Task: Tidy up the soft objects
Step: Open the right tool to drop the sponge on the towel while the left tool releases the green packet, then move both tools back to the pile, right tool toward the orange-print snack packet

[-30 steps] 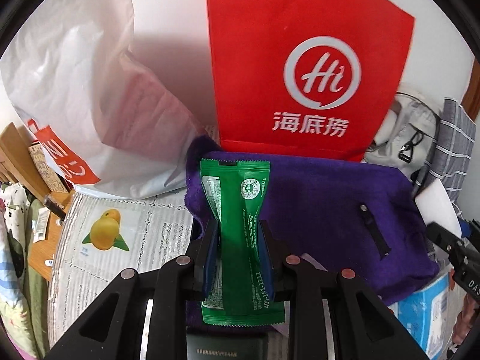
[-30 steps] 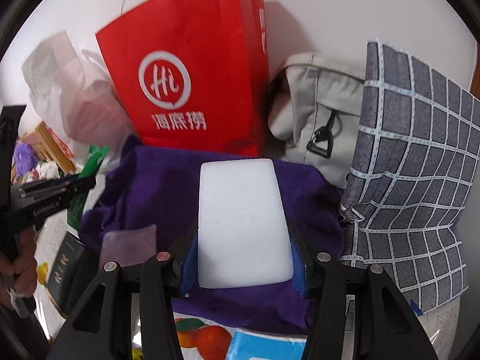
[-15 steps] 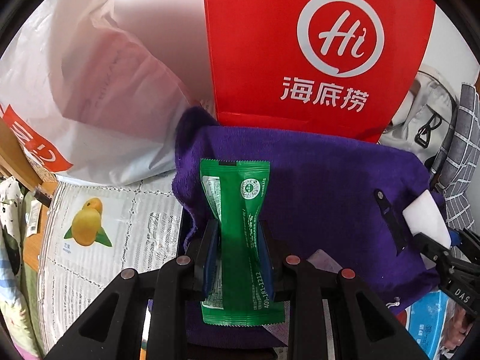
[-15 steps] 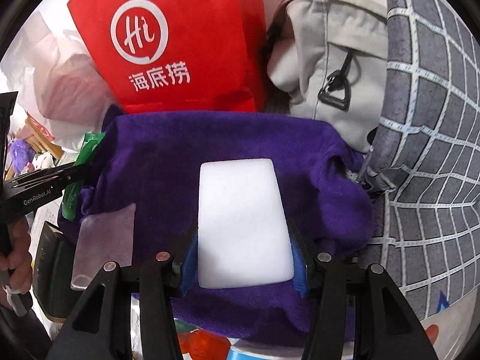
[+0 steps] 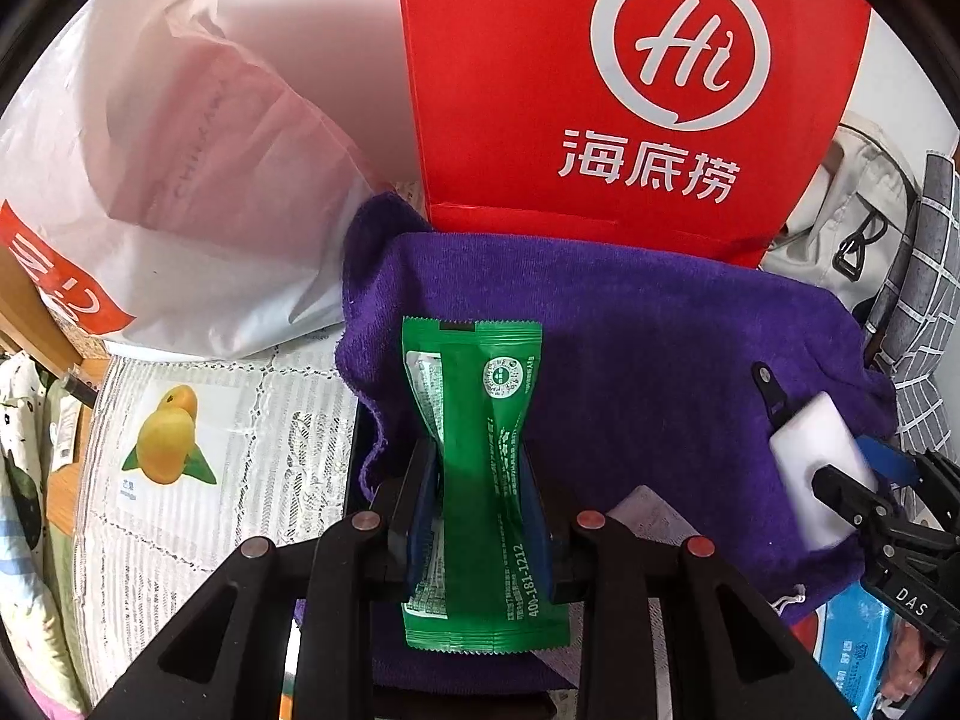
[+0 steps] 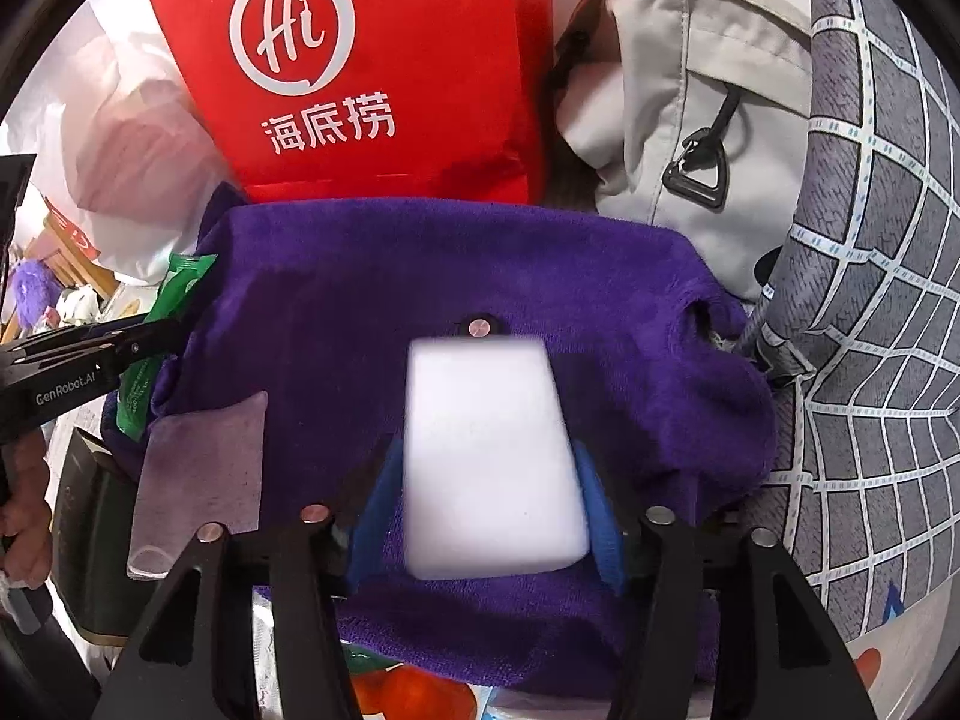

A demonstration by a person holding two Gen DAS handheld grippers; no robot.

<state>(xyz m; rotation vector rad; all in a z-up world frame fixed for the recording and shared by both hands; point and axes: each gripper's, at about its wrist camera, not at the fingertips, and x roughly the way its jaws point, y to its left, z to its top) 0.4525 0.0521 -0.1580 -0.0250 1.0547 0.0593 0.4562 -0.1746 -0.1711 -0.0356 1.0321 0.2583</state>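
My left gripper [image 5: 477, 480] is shut on a green snack packet [image 5: 477, 468], pinched at its waist, above the left part of a purple towel [image 5: 648, 348]. My right gripper [image 6: 489, 480] is shut on a white sponge block [image 6: 489, 462] just above the middle of the purple towel [image 6: 420, 288]. The sponge [image 5: 816, 468] and right gripper also show at the right edge of the left wrist view. The green packet [image 6: 162, 336] and left gripper show at the left of the right wrist view. A translucent purple sheet [image 6: 204, 468] lies on the towel's near left part.
A red paper bag [image 5: 630, 84] stands behind the towel. A white plastic bag [image 5: 180, 192] is to its left. A beige bag [image 6: 678, 120] and a grey checked cloth [image 6: 870, 300] are at the right. A tablecloth with fruit prints [image 5: 174, 438] lies left.
Both grippers have moved forward and lower over the purple towel, still holding their objects. The sponge now hangs close above the towel's middle, and the right gripper has come closer to the left one.
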